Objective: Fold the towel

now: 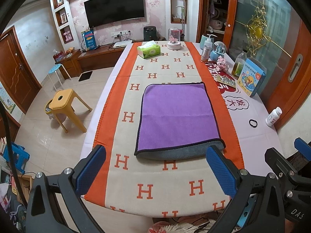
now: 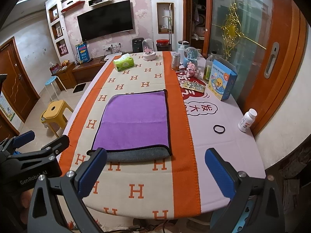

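A purple towel (image 1: 177, 116) with a black hem lies folded flat on the orange-and-cream H-pattern runner (image 1: 155, 186); its grey underside shows along the near edge. It also shows in the right wrist view (image 2: 134, 124). My left gripper (image 1: 155, 170) is open and empty, held above the table's near end, short of the towel's near edge. My right gripper (image 2: 155, 171) is open and empty, just short of the towel's near right corner. Each gripper shows at the edge of the other's view.
A tissue box (image 1: 148, 50), a music-box dome (image 1: 174, 39), bottles, a snow globe (image 1: 218, 50), a blue carton (image 1: 250, 77), a white pill bottle (image 1: 273, 116) and a black hair band (image 1: 253, 123) stand along the far and right sides. A yellow stool (image 1: 64, 103) stands left of the table.
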`<act>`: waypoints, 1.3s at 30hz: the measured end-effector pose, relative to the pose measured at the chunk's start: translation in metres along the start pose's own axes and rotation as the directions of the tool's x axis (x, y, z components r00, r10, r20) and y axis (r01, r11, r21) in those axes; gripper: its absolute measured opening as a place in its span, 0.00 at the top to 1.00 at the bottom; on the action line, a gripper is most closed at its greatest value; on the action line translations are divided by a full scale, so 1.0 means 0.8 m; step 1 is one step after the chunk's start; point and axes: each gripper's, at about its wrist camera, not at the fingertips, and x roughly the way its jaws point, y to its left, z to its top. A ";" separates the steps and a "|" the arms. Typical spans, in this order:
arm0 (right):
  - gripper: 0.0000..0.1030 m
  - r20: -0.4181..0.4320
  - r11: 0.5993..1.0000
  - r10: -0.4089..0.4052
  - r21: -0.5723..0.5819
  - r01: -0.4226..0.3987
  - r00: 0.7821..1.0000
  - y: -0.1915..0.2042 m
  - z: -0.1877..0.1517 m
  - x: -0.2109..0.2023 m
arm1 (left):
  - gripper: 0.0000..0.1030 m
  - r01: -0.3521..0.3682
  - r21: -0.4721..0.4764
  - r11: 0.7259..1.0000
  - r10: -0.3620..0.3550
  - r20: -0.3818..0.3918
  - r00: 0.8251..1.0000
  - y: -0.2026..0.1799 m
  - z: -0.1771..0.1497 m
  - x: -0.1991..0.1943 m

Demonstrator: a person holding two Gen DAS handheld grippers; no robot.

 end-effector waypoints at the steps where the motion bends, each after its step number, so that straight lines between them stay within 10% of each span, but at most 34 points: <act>1: 0.02 -0.002 1.000 0.002 -0.002 -0.002 1.000 -0.001 0.003 0.001 | 0.01 0.001 0.001 1.000 -0.001 0.000 1.000 0.000 0.000 0.000; 39: 0.03 0.000 1.000 0.000 -0.001 0.000 1.000 0.000 0.001 0.001 | 0.01 0.007 0.004 1.000 -0.007 -0.002 1.000 -0.009 0.001 0.003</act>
